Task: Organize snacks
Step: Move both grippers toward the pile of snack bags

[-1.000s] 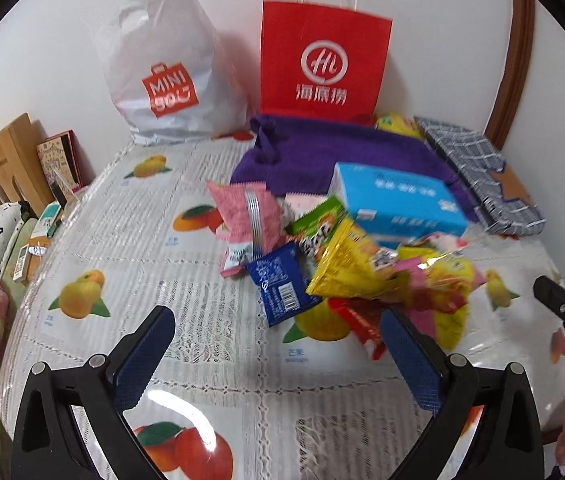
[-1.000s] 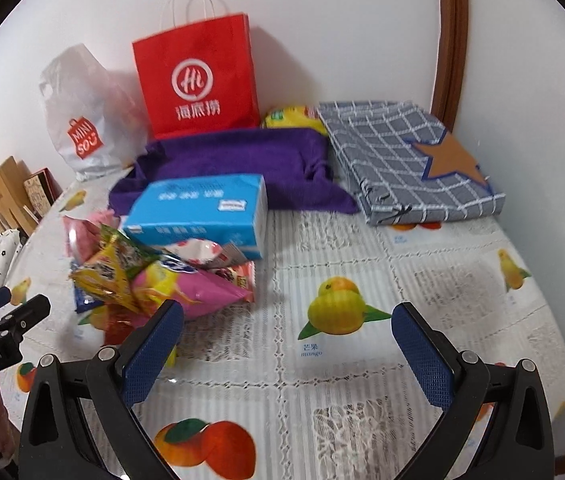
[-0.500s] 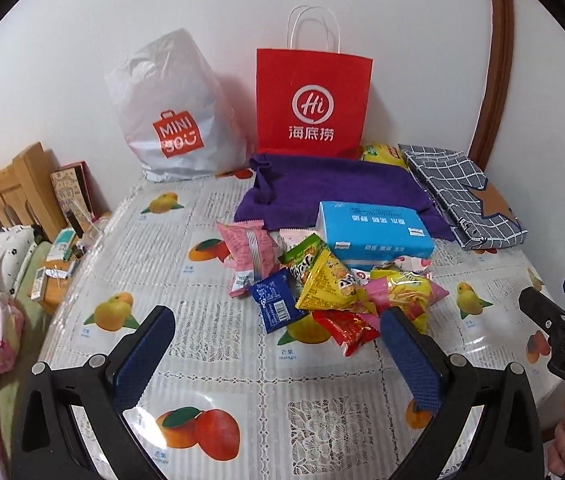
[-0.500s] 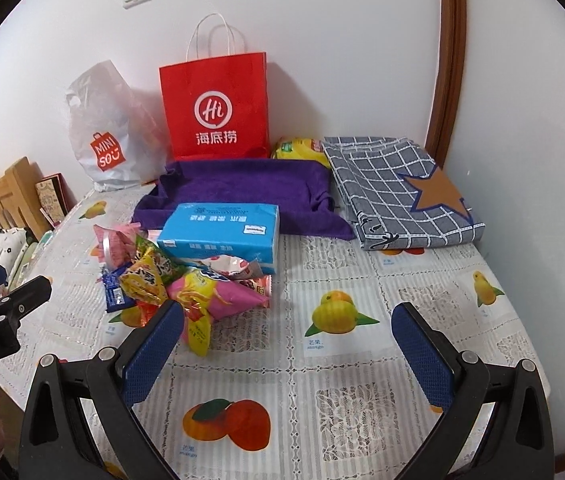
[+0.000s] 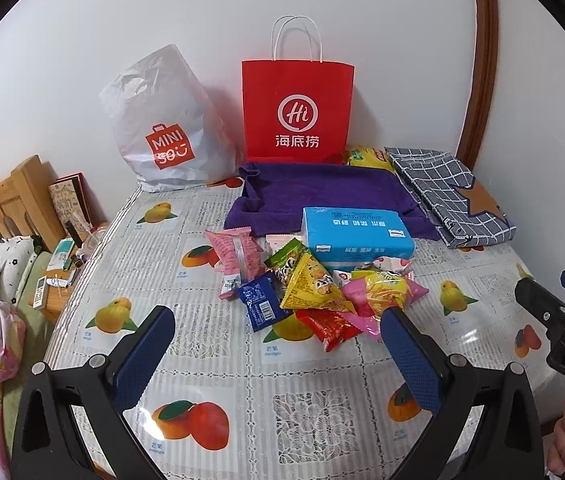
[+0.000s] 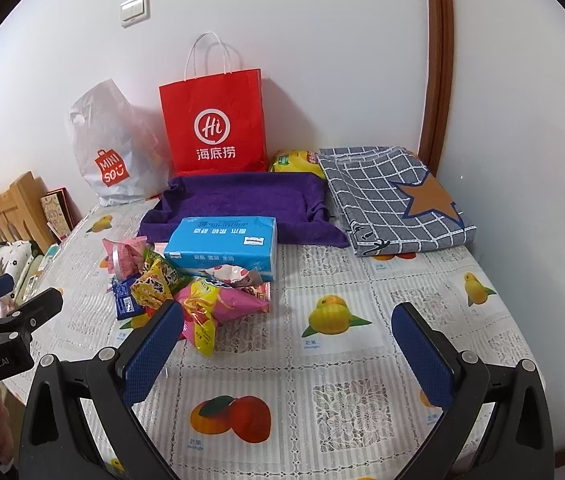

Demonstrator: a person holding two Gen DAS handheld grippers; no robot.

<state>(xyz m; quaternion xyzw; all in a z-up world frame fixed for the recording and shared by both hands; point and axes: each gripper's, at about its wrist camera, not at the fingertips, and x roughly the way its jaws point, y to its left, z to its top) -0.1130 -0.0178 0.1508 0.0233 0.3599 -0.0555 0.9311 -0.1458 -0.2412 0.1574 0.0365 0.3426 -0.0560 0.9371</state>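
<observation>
A heap of snack packets lies mid-table: a pink wafer pack (image 5: 236,254), a blue packet (image 5: 261,306), a yellow triangular bag (image 5: 312,284), a red packet (image 5: 330,328) and a pink-yellow bag (image 5: 380,292) (image 6: 212,308). Behind them sits a blue tissue box (image 5: 356,236) (image 6: 224,246). My left gripper (image 5: 278,344) hangs open over the near table edge, short of the heap. My right gripper (image 6: 288,344) is open too, with the heap off its left finger. Each gripper shows at the edge of the other's view.
A purple towel (image 5: 322,192), a red paper bag (image 5: 297,114), a white plastic bag (image 5: 162,128) and a checked folded cloth (image 5: 454,196) line the back by the wall. The fruit-print tablecloth (image 6: 342,360) covers the table. A wooden headboard and bedding lie left.
Both grippers have pulled back and risen from the heap, so the packets look smaller and more of the table, bags and wall shows. Both stay open.
</observation>
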